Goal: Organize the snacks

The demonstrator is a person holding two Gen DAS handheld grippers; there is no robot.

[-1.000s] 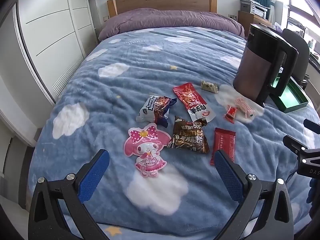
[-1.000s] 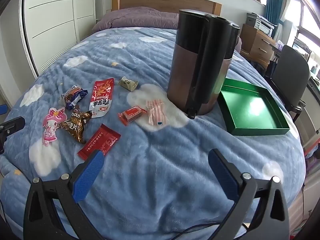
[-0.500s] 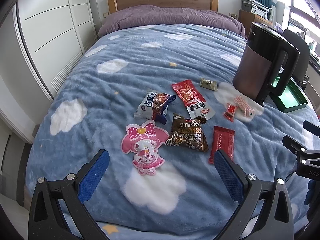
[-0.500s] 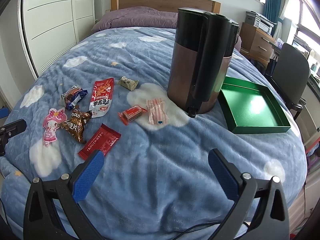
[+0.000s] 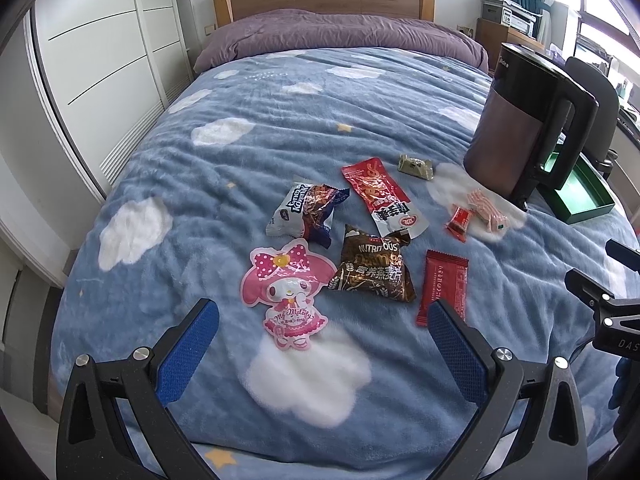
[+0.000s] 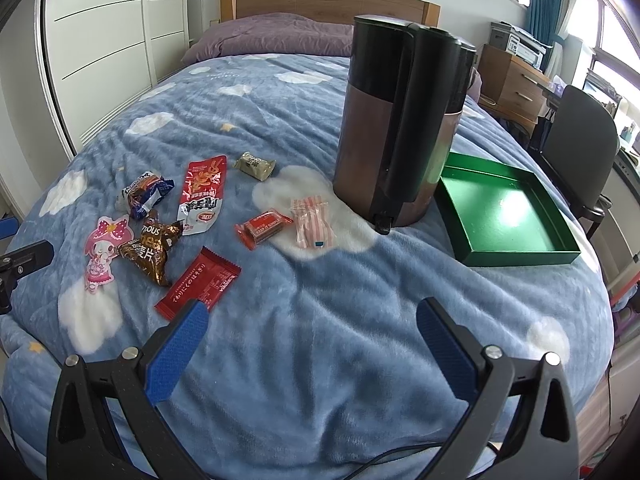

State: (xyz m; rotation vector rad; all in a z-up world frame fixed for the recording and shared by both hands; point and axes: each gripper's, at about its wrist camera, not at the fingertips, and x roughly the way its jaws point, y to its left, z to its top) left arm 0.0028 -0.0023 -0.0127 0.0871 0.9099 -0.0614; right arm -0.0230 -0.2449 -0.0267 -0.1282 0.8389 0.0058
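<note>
Several snack packets lie on the blue cloud blanket (image 5: 280, 128): a pink My Melody packet (image 5: 286, 290), a brown packet (image 5: 374, 270), a flat red bar (image 5: 444, 286), a long red packet (image 5: 380, 196), a blue-white packet (image 5: 306, 210), a small red candy (image 6: 264, 228), a striped pink packet (image 6: 314, 226) and a small olive packet (image 6: 255, 166). An empty green tray (image 6: 506, 216) sits right of the kettle (image 6: 396, 120). My left gripper (image 5: 322, 340) is open above the near bed edge. My right gripper (image 6: 312, 338) is open and empty, just short of the red bar (image 6: 199, 285).
White wardrobe doors (image 5: 96, 60) run along the left of the bed. A wooden headboard and purple pillow (image 5: 336, 36) are at the far end. A black chair (image 6: 580, 148) and a wooden dresser (image 6: 512, 80) stand on the right.
The left gripper has drawn back and up slightly, so the snacks sit a little farther off. The right gripper has barely moved. Both stay open.
</note>
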